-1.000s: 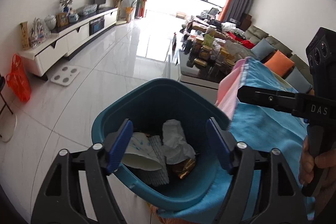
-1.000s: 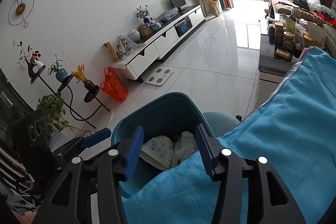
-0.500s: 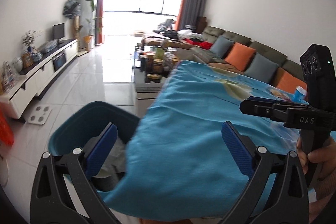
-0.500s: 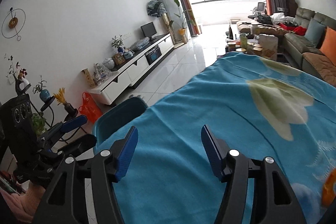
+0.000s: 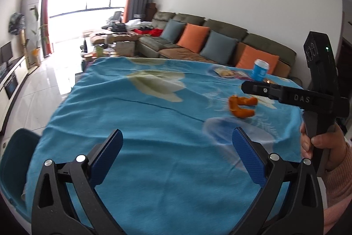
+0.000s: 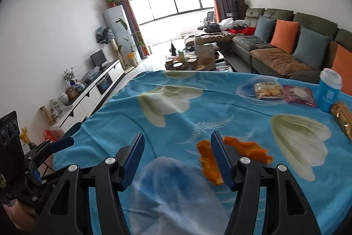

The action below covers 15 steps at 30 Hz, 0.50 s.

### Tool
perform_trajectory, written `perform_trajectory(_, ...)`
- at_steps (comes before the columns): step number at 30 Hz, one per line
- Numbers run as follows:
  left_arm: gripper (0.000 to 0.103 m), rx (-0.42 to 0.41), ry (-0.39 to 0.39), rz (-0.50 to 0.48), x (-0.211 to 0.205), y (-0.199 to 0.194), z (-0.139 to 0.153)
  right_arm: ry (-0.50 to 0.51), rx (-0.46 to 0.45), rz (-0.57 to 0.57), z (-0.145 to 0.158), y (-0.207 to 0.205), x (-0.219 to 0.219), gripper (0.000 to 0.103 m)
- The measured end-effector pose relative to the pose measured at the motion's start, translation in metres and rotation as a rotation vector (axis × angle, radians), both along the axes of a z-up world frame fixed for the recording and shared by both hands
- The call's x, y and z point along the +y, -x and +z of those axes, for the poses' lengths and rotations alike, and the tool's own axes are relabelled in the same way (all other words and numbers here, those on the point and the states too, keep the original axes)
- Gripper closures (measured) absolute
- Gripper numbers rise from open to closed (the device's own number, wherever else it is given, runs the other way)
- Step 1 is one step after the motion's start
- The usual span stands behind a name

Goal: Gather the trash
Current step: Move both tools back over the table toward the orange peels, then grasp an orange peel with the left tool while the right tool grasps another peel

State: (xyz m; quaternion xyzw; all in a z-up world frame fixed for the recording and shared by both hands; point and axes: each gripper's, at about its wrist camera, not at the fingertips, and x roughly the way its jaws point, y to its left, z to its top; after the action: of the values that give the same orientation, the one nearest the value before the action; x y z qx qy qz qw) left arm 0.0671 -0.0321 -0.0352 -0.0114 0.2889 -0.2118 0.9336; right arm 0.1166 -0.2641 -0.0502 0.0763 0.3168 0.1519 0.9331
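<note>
Curled orange peel (image 5: 242, 106) lies on the blue flowered tablecloth (image 5: 154, 113), toward its right side. My left gripper (image 5: 176, 133) is open wide over bare cloth, short of the peel and left of it, with nothing between its fingers. My right gripper (image 6: 177, 136) is open over the cloth too. The orange peel (image 6: 250, 149) lies just beyond its right finger, partly hidden by it and outside the jaws. The teal trash bin (image 5: 13, 151) stands below the table's left edge, its contents hidden.
A blue cup with a white lid (image 6: 329, 91), a biscuit packet (image 6: 267, 90), a pink packet (image 6: 299, 95) and a golden wrapper (image 6: 343, 118) lie at the cloth's far right. A hand (image 5: 323, 147) holds the right tool's handle. The sofa (image 6: 286, 47) stands behind the table.
Both views have swung right from the trash bin to the tabletop, and the peel has come into sight. Both jaws now stand wider, the left by more.
</note>
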Motion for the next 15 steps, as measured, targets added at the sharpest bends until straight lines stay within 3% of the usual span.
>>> perform_trajectory(6, 0.007, 0.034, -0.011, -0.097, -0.048, -0.017, -0.003, 0.003, 0.025, -0.091, -0.011, -0.003, -0.044, 0.043)
perform_trajectory(15, 0.018, 0.118, -0.022, -0.183, -0.098, -0.047, -0.011, -0.009, 0.062, -0.118, -0.028, -0.008, -0.071, 0.043)
